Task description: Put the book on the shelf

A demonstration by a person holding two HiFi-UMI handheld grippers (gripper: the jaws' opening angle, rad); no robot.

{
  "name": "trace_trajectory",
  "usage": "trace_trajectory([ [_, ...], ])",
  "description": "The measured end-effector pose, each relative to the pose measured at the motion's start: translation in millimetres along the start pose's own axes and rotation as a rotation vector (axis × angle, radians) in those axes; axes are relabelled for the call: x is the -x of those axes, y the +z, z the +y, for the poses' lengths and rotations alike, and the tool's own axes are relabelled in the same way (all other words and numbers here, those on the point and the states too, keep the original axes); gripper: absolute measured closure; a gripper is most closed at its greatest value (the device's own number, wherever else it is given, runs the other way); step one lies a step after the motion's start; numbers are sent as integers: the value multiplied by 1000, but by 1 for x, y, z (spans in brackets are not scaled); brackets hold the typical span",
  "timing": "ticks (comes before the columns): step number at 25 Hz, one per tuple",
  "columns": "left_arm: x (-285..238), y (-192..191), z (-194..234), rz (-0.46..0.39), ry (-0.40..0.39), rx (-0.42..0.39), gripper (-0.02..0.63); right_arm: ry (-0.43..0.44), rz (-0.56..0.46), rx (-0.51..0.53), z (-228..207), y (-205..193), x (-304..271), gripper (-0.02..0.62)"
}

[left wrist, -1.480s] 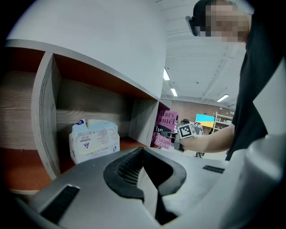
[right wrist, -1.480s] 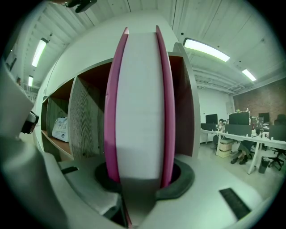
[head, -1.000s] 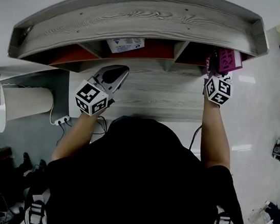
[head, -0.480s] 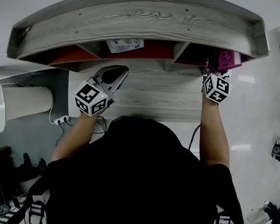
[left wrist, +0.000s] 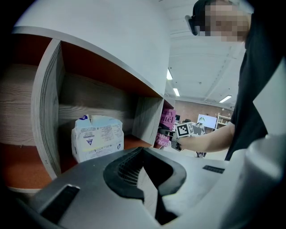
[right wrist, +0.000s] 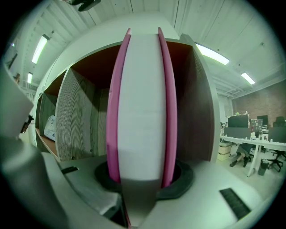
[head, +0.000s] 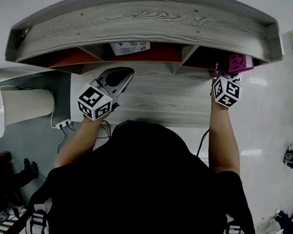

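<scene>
You see a book (right wrist: 142, 112) with pink covers and white pages, a shelf (head: 149, 17) of grey wood grain with red-orange insides, and a white, blue-printed pack (left wrist: 97, 142).

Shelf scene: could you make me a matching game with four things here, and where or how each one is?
Things:
1. pink book
2. white packet
3. left tongs
4. right tongs

Places or states:
A. closed, holding nothing
B. sitting in the middle compartment
C. clamped on the pink book
D. upright at the right-hand compartment

Pairs: 1-D, 2-B, 3-A, 4-C
</scene>
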State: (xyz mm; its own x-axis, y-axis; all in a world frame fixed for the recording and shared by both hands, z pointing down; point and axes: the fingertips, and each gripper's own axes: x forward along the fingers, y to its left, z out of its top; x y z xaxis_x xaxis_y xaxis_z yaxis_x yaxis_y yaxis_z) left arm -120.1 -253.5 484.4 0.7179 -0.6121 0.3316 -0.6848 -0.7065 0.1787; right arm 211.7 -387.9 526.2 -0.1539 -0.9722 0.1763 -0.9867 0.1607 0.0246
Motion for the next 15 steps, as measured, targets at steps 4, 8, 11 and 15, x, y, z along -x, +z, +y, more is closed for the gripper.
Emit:
trace_trajectory([
  [4, -4, 1, -2, 0, -10, -2, 586, 0, -2, 3, 0, 1, 1, 446],
  [8, -6, 2, -2, 1, -9, -4, 587, 3, -1, 6, 0, 0, 0, 445],
  [11, -6, 2, 0, 0, -5, -3, 587, 4, 0, 10, 0, 0, -1, 445],
  [15, -4, 2, 3, -1, 1, 3, 586, -1, -4, 6, 0, 0, 0, 445],
])
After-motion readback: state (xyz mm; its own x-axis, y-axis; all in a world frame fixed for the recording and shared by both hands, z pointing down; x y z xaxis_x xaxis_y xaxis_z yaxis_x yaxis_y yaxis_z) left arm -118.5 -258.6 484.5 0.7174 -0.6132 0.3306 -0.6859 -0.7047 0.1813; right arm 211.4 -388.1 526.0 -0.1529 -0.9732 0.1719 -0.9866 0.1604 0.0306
